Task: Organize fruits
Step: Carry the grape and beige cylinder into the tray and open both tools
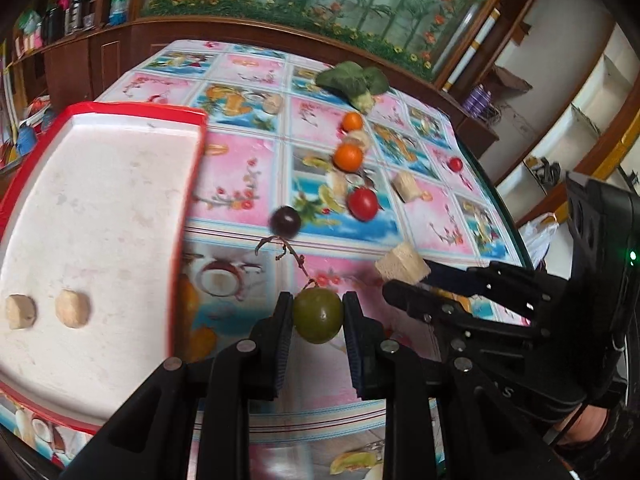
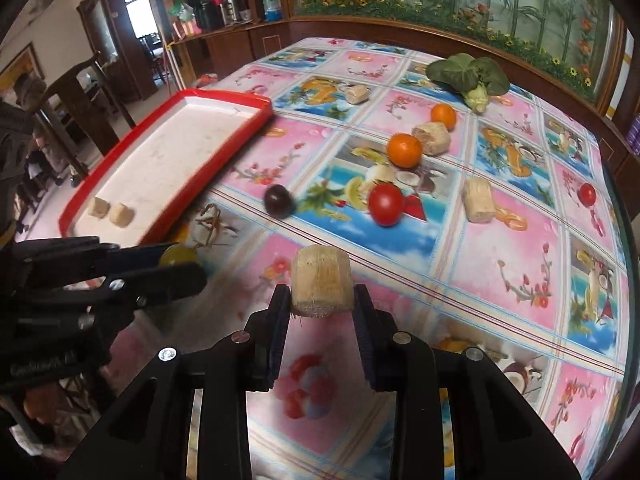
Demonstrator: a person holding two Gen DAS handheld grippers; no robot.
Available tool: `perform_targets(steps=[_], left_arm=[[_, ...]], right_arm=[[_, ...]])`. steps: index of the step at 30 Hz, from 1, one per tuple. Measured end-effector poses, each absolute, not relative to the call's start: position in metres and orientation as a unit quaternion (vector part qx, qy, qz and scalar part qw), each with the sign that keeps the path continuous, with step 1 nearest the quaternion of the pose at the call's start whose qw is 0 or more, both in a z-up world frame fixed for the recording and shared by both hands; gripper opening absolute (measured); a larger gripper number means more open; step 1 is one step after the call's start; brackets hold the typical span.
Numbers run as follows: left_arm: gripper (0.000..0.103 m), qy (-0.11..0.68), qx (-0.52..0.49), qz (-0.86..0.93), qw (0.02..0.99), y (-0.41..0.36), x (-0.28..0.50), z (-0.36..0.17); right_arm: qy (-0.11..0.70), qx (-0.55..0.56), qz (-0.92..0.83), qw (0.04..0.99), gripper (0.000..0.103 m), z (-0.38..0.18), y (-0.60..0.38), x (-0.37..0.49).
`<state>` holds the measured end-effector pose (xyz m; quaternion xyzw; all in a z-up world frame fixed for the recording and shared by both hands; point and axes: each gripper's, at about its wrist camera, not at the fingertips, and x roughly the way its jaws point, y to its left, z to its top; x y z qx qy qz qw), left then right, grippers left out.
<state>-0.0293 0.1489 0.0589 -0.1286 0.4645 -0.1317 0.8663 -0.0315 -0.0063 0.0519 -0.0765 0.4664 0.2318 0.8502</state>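
My left gripper point(image 1: 318, 312) is shut on a green grape point(image 1: 319, 315) with a bare stem point(image 1: 294, 254) trailing forward, held above the tablecloth just right of the red tray point(image 1: 188, 184). My right gripper point(image 2: 322, 296) is shut on a beige sugarcane chunk point(image 2: 322, 286); that chunk point(image 1: 402, 267) shows in the left wrist view too. The tray point(image 2: 224, 152) holds two beige chunks point(image 1: 72, 308) at its near end. On the cloth lie a dark grape point(image 1: 285, 221), a red tomato point(image 1: 363, 203), two oranges point(image 1: 348, 157), a small tomato point(image 1: 455, 164) and more beige chunks point(image 2: 478, 200).
A leafy green vegetable point(image 2: 466, 72) lies at the table's far side. A wooden cabinet point(image 2: 360, 36) with a painted glass panel runs behind the table. The table's right edge point(image 1: 508, 216) drops off near shelves. A wooden chair point(image 2: 76, 96) stands to the left.
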Motion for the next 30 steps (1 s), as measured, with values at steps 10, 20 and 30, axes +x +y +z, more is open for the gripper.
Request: perform_targets(steps=[10, 20, 30], left_arm=[[0.027, 0.447, -0.152, -0.059, 0.879, 0.223, -0.032, 0.064], [0.027, 0.449, -0.164, 0.028, 0.878, 0.301, -0.02, 0.049], [0.027, 0.458, -0.167, 0.053, 0.871, 0.335, -0.008, 0.031]], right_arm=[[0.464, -0.074, 0.294, 0.832, 0.03, 0.065, 0.06, -0.02], [0.47, -0.096, 0.355, 0.803, 0.03, 0.053, 0.153, 0.001], [0.494, -0.112, 0.371, 0.778, 0.03, 0.024, 0.202, 0.011]])
